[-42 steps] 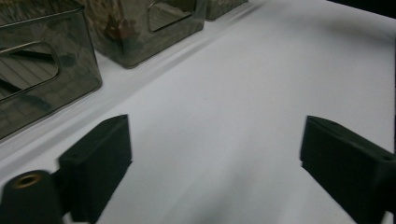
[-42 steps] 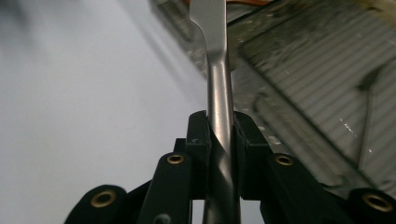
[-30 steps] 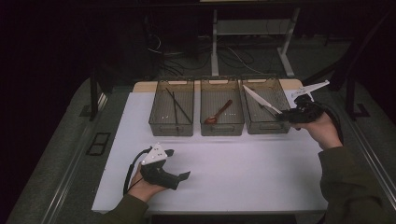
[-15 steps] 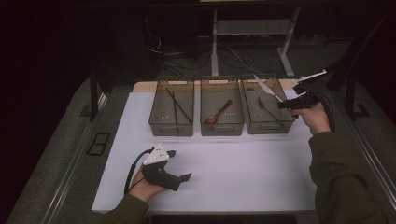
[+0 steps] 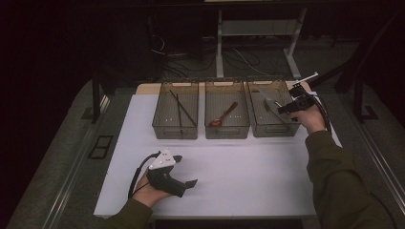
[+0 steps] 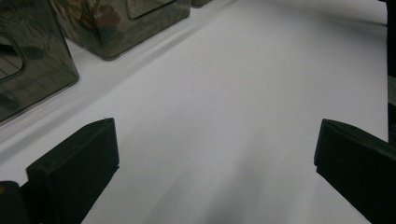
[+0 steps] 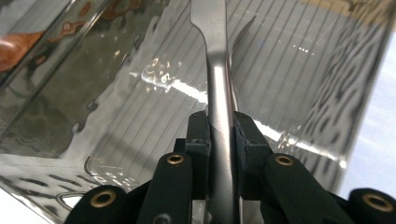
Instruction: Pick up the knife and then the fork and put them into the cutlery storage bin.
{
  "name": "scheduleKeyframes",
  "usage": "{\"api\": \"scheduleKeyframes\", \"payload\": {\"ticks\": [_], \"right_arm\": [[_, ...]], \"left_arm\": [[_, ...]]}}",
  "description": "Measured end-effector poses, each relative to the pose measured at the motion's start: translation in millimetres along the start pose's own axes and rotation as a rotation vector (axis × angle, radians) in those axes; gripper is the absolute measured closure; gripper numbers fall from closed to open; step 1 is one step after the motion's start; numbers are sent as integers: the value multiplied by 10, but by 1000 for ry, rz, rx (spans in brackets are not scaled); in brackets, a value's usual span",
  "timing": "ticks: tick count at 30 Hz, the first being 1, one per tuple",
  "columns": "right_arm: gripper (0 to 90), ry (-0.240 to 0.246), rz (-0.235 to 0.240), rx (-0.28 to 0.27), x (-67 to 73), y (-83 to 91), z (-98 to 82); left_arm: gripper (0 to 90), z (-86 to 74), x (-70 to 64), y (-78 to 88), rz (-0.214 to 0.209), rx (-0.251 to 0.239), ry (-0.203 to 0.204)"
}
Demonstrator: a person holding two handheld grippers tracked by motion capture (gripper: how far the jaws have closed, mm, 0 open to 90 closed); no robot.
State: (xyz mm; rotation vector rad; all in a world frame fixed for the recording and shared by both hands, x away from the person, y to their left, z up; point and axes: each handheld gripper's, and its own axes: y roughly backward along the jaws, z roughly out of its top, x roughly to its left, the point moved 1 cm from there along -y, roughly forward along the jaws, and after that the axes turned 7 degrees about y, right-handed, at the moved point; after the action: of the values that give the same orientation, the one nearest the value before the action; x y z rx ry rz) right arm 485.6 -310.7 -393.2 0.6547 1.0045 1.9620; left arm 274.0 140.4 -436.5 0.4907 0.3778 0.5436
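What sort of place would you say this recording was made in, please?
Probably a lab or workshop set up for recording, not a kitchen: a white-covered table in a dark room, three clear bins in a row for sorting cutlery, and loose cables and a stand's legs on the floor behind.

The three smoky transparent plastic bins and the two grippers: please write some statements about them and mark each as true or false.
1. The right gripper grips a silver metal utensil over the right smoky transparent bin. True.
2. The reddish-brown wooden spoon lies in the left bin. False: it lies in the middle bin.
3. The left gripper is open and holds nothing. True.
4. The two thin dark chopsticks lie on the white table surface. False: they lie in the left bin.
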Motion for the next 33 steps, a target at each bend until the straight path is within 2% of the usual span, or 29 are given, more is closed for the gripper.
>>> {"api": "scheduleKeyframes", "payload": {"ticks": [4,15,17,23,26,29,33], "right_arm": [[735,12,-5,0,23,-52,-5],[470,5,24,-103,31,41,12],[457,4,35,-119,26,61,7],[345,18,61,-192,69,147,-24],[324,38,80,-216,97,185,-46],[308,33,103,-258,128,244,-86],[291,52,106,-297,166,317,-151]], "left_arm": [[0,1,-3,4,-2,-2,1],[0,2,-5,3,-1,-2,-1],[0,4,-6,6,0,-4,-3],[0,4,5,15,6,-10,-2],[0,11,9,30,13,-18,-10],[0,12,15,38,10,-24,-1],[0,7,17,31,9,-20,-10]]}}
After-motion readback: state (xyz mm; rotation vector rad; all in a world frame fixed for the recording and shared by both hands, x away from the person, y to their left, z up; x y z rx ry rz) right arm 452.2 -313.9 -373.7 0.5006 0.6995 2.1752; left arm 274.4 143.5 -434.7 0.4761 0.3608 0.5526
